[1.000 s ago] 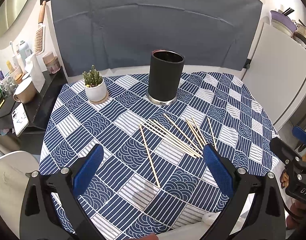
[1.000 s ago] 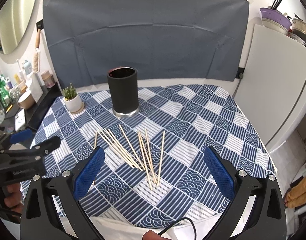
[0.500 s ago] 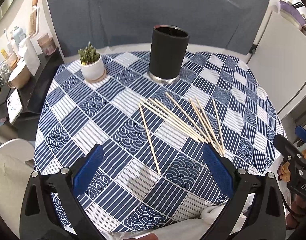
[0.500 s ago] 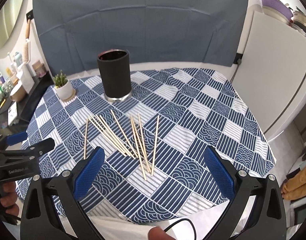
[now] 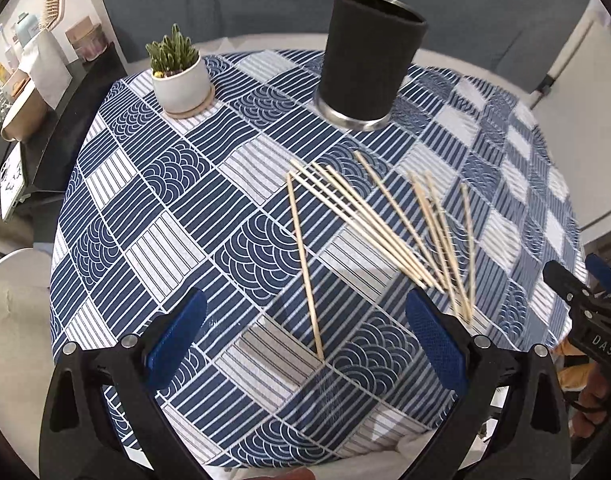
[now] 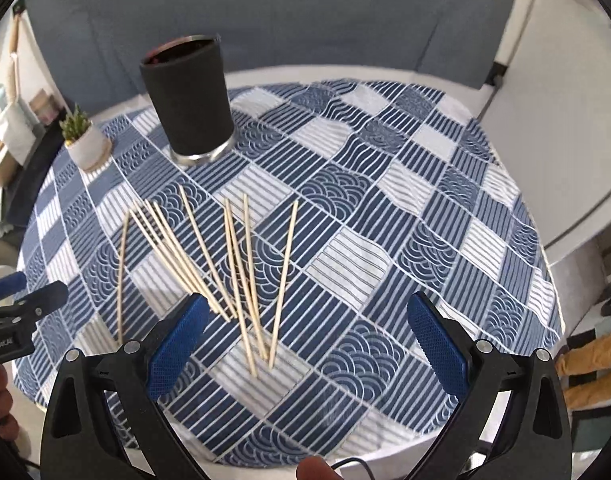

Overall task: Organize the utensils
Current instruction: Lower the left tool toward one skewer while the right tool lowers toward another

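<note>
A round table, covered by a blue and white patterned cloth, carries a loose spread of wooden sticks near its middle, somewhat toward the near edge. One stick lies apart from the rest on the left side of the spread, angled so that its near end points to the near edge. The others fan out to the right, some crossing at their near ends.

A tall black cup with a metal rim and base stands upright toward the far edge of the table, beyond the sticks and well apart from them. A small potted plant in a white pot sits on a wooden coaster near the far left edge.

The left gripper hangs above the near edge of the table, its jaws spread wide and holding nothing; the lone stick's near end lies between the two blue pads in the left wrist view. The right gripper hangs over the near edge too, jaws wide apart and empty, with the near ends of several sticks between its pads.
</note>
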### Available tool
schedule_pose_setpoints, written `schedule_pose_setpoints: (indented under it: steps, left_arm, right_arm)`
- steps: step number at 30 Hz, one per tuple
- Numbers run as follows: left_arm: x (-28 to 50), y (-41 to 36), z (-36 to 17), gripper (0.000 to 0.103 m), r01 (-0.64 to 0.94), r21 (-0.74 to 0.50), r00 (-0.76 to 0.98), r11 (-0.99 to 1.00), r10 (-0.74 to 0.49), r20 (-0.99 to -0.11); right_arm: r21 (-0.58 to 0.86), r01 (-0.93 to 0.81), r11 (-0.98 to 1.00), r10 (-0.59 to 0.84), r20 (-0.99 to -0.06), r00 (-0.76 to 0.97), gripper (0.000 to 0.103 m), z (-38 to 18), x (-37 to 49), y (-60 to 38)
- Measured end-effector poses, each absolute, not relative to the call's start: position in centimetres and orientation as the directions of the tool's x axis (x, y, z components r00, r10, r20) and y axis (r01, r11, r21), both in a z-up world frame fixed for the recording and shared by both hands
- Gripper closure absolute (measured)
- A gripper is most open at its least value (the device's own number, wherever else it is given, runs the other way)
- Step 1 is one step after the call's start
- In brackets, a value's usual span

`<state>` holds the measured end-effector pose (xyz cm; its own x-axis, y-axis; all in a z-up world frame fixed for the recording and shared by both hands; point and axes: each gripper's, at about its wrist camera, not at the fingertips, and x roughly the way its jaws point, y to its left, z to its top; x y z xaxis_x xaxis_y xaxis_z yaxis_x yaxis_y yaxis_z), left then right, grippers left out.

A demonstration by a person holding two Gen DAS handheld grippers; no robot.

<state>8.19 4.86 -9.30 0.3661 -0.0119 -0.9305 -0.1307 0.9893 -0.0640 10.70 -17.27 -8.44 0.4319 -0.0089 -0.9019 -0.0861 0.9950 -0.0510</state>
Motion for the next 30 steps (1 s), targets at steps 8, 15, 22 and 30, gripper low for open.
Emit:
schedule_pose_setpoints:
  steps: [8,15,22,30]
  left_arm:
    - [11.3,4.2,-12.1,0.006,-0.171,-0.013,0.280,0.985,0.036,-0.959]
    - [14.1,4.8,-14.8,0.006,-0.216,0.008,0.209,0.976,0.054,-0.977]
    - [15.9,5.1,-17.2,0.006,-0.232,0.033,0.148,0.972,0.068,-0.987]
    - [16.9,4.9,-19.6,0.006,-0.246,0.036,0.081,0.969,0.058,-0.995]
  right_arm:
    - [-0.045,-0.172,0.984,0.018,-0.937,0.350,0.008,-11.9,16.2,-16.2]
    - [-0.054,-0.192,0.980,0.007,-0.954,0.301,0.008,-15.5,19.6,-16.4]
    - [0.002,-0.161,0.987,0.034,-0.980,0.195,0.008,-19.0,21.9,-17.9]
    - [0.008,-0.141,0.990,0.033,-0.984,0.172,0.007,-20.8,23.1,-19.3]
